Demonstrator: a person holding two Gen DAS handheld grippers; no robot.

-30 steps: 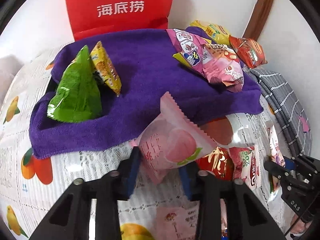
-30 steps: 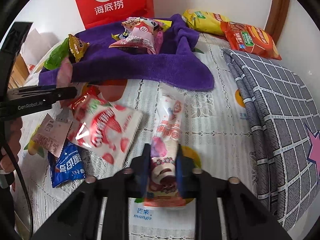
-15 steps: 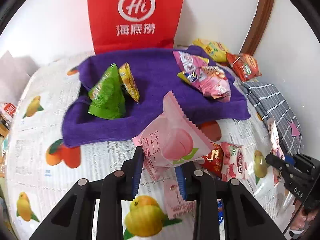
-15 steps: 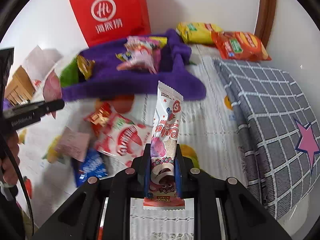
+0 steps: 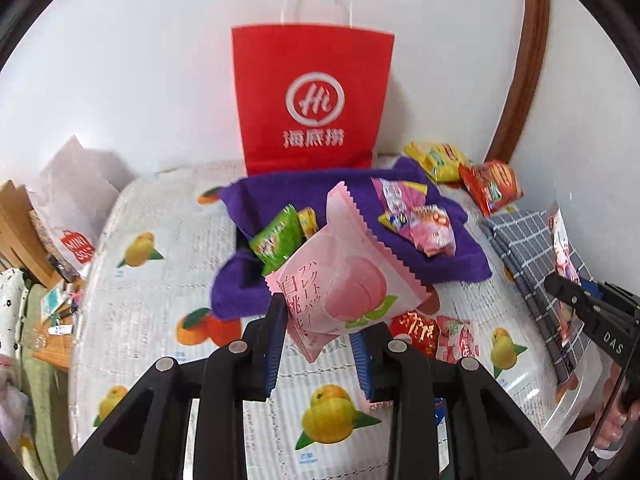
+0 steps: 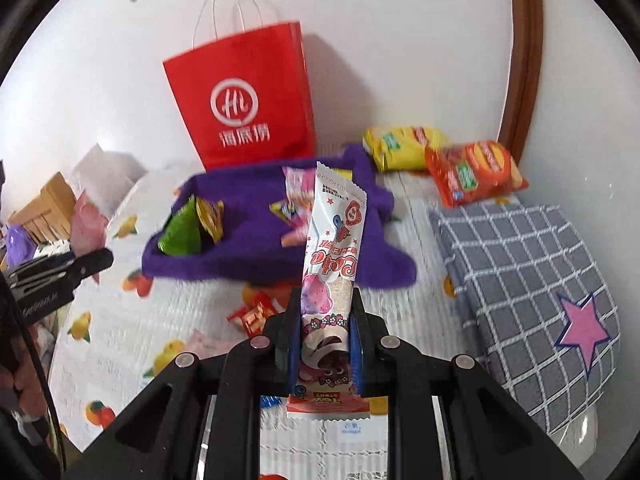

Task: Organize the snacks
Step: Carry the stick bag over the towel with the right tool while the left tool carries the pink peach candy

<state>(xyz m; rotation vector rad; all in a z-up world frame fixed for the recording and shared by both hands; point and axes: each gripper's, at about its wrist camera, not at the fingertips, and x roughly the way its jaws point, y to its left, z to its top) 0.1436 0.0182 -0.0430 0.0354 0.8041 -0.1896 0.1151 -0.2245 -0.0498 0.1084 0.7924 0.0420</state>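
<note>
The left gripper (image 5: 320, 344) pinches a pink peach snack pack (image 5: 340, 280) and holds it in the air above the fruit tablecloth (image 5: 160, 320). The right gripper (image 6: 325, 344) squeezes a long strawberry snack stick (image 6: 330, 264), which stands up tall between its blue pads. Behind both lies a purple towel (image 6: 256, 240) with more snacks on it, in front of a red paper bag (image 5: 312, 100).
</note>
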